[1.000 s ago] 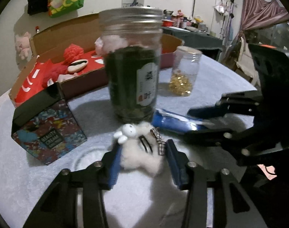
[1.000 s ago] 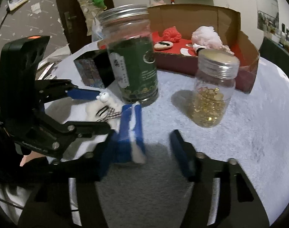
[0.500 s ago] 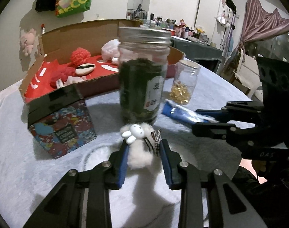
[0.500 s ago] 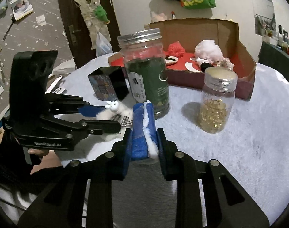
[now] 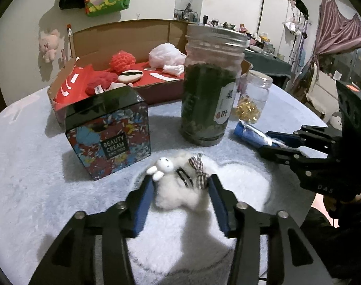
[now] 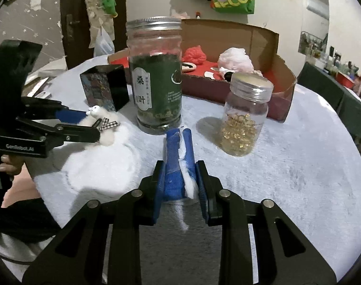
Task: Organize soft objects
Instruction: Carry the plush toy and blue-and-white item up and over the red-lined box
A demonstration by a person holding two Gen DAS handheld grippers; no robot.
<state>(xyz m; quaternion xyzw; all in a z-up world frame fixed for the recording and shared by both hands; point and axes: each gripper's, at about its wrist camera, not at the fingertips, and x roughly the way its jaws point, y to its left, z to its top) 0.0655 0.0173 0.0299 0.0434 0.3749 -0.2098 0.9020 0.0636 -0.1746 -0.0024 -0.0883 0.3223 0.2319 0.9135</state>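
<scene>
My left gripper (image 5: 180,185) is shut on a fluffy white sheep toy (image 5: 178,192) with a checked bow, held above the pale blue tablecloth; the toy also shows in the right wrist view (image 6: 104,128). My right gripper (image 6: 179,178) is shut on a blue packet with white cotton (image 6: 178,161), seen from the left as well (image 5: 251,135). An open cardboard box (image 5: 123,35) with a red lining holds red knitted toys (image 5: 122,59) and a pale pink soft bundle (image 5: 166,54); the box stands at the back (image 6: 263,38).
A tall jar of dark green tea (image 5: 208,90) stands mid-table, a small jar of golden capsules (image 6: 244,118) beside it. A flowered Beauty Cream box (image 5: 109,130) stands left of the tea jar. The table's round edge (image 6: 346,123) curves away on the right.
Both grippers closed on their objects and lifted them back from the jars. The sheep toy and the blue packet have risen off the cloth.
</scene>
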